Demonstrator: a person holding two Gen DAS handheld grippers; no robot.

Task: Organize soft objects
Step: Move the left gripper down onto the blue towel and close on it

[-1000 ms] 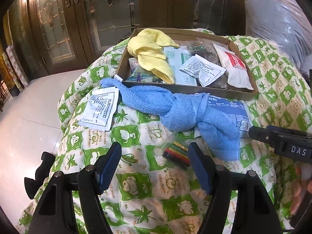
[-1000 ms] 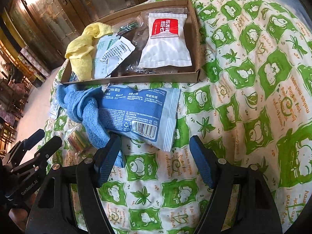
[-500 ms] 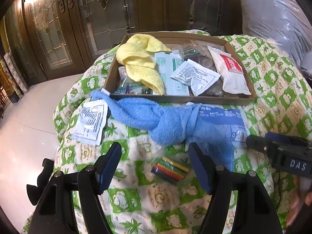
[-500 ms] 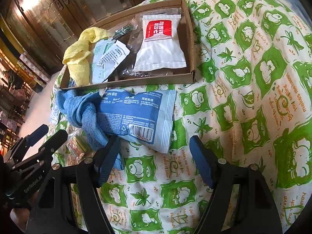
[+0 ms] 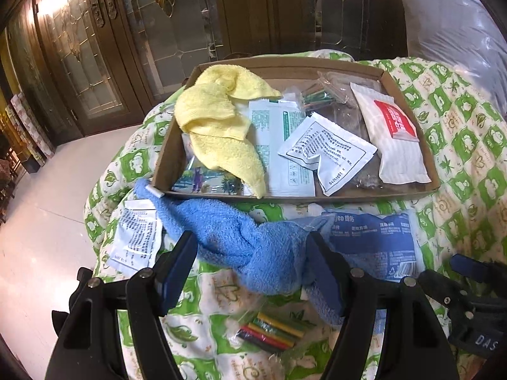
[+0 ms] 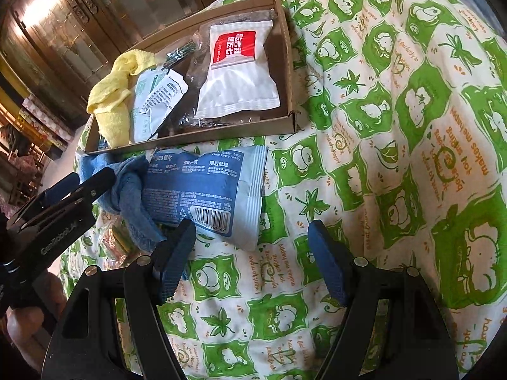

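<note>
A blue towel [image 5: 250, 247] lies knotted on the green-and-white quilt [image 5: 459, 145], just in front of a shallow cardboard box [image 5: 408, 191]. My left gripper [image 5: 253, 269] is open, its fingers on either side of the towel's middle. A blue wipes pack [image 6: 206, 190] lies beside the towel, partly under it. My right gripper [image 6: 252, 259] is open and empty above the quilt, just short of that pack. The box holds a yellow towel [image 5: 218, 120], white sachets [image 5: 326, 152] and a red-and-white pack [image 6: 237, 72].
A clear bag of coloured sticks [image 5: 272, 332] lies on the quilt below the left gripper. A white sachet [image 5: 136, 237] lies at the quilt's left edge, with tiled floor [image 5: 41, 221] beyond. Wood-and-glass doors [image 5: 177, 25] stand behind the box.
My left gripper has moved forward, from above the stick bag to astride the blue towel. My right gripper has edged closer to the blue pack.
</note>
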